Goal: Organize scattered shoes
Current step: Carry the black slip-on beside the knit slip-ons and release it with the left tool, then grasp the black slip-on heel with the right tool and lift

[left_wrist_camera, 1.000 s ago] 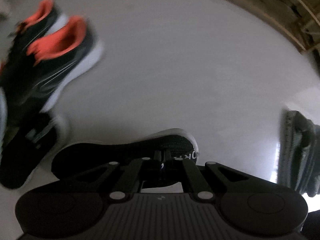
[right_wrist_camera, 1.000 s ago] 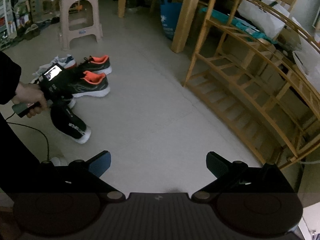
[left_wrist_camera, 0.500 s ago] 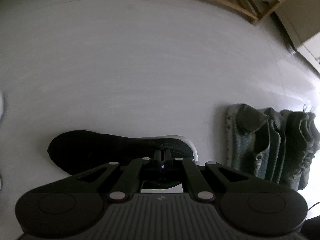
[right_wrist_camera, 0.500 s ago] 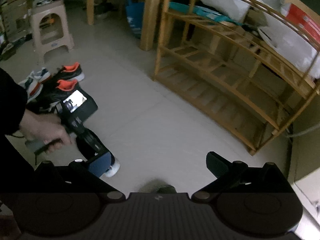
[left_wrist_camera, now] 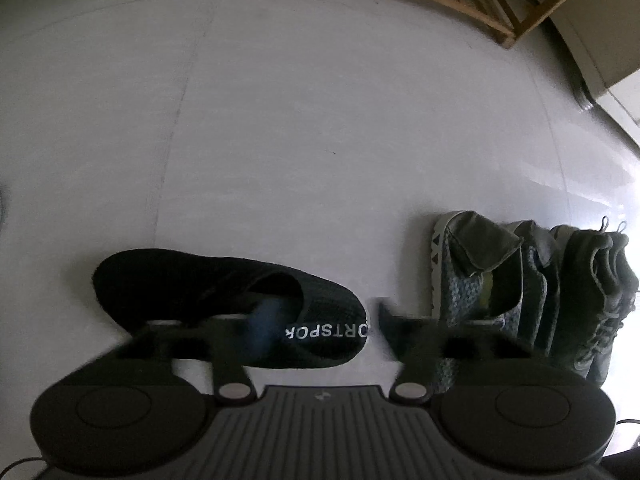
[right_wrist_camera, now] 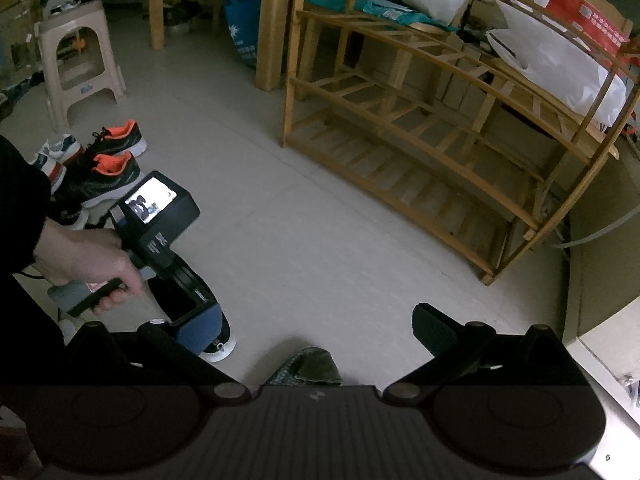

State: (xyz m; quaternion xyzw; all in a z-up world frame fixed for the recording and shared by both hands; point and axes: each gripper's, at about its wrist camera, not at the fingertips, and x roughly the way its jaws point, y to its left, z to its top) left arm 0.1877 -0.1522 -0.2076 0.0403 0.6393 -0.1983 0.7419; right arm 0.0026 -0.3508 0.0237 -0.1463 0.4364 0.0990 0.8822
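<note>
A black knit slip-on shoe (left_wrist_camera: 224,296) with white lettering on its heel lies on the pale floor in the left wrist view. My left gripper (left_wrist_camera: 324,324) is open, its blurred fingers astride the shoe's heel. A row of grey-green sneakers (left_wrist_camera: 532,288) stands just right of it. In the right wrist view my right gripper (right_wrist_camera: 316,330) is open and empty above the floor, with the left gripper (right_wrist_camera: 192,308) and the black shoe's white-soled heel (right_wrist_camera: 218,354) at lower left.
A wooden slatted shoe rack (right_wrist_camera: 440,128) stands at the right. Black sneakers with orange collars (right_wrist_camera: 108,172) and white sneakers (right_wrist_camera: 56,156) lie at the far left near a beige plastic stool (right_wrist_camera: 78,60). A grey-green sneaker toe (right_wrist_camera: 308,368) shows below.
My left gripper carried the black shoe right, from beside the orange-collared sneakers to next to the grey-green sneakers, then opened and let it go. My right gripper stayed open.
</note>
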